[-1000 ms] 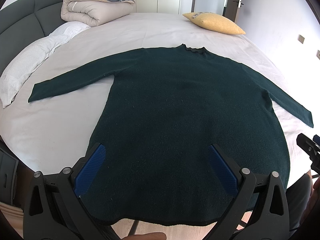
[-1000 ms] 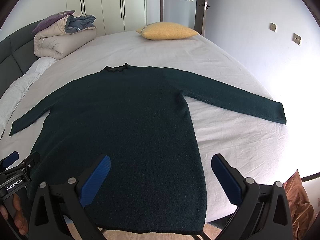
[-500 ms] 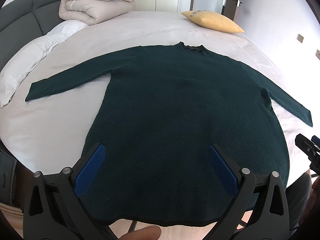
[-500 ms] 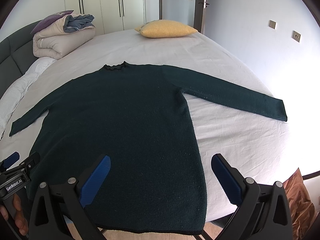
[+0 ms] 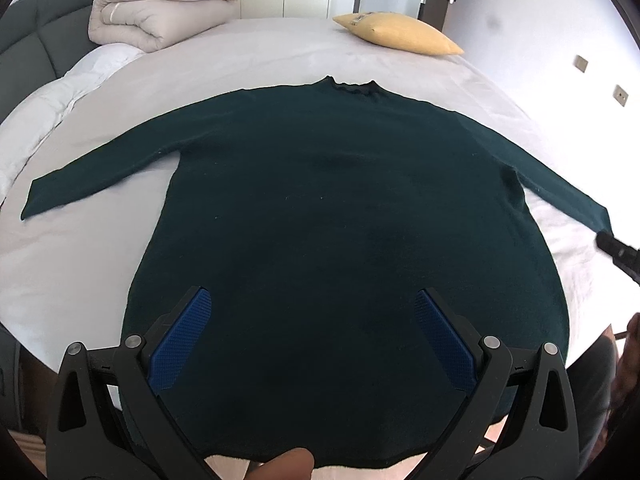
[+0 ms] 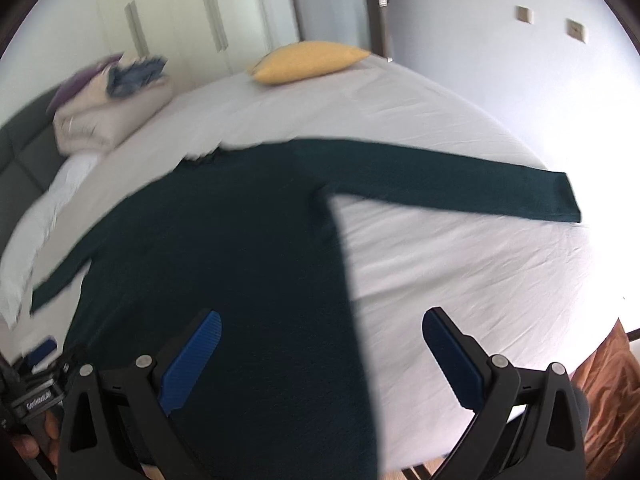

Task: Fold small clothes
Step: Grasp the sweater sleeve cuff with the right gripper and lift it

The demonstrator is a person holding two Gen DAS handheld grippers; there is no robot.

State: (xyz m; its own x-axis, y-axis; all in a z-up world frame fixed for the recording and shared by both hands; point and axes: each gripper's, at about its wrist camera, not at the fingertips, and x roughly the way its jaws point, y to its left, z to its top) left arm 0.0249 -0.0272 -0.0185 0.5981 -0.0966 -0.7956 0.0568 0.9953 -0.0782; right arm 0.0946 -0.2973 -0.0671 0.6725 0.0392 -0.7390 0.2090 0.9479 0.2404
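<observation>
A: What am I looking at, starting from the left?

B: I'm seeing the grey headboard (image 5: 28,56) at far left, then a folded duvet (image 5: 160,20) sitting by the white pillow (image 5: 60,104). The dark green sweater (image 5: 340,220) is lying flat on the white bed (image 5: 240,56), front up, collar pointing away from me, both sleeves spread out sideways. A yellow cushion (image 5: 400,34) is resting beyond the collar, well apart from it.

A: And your left hand-held gripper?

B: My left hand-held gripper (image 5: 312,336) is hovering above the sweater's lower half, its blue pads wide apart and gripping nothing.

A: The right one?

B: My right hand-held gripper (image 6: 320,360) is also standing apart with nothing between the pads. It's hanging over the sweater's right side edge (image 6: 348,280), one pad over the knit and the other over bare sheet. The right sleeve (image 6: 460,184) is stretching out ahead of it. That view is blurring.
</observation>
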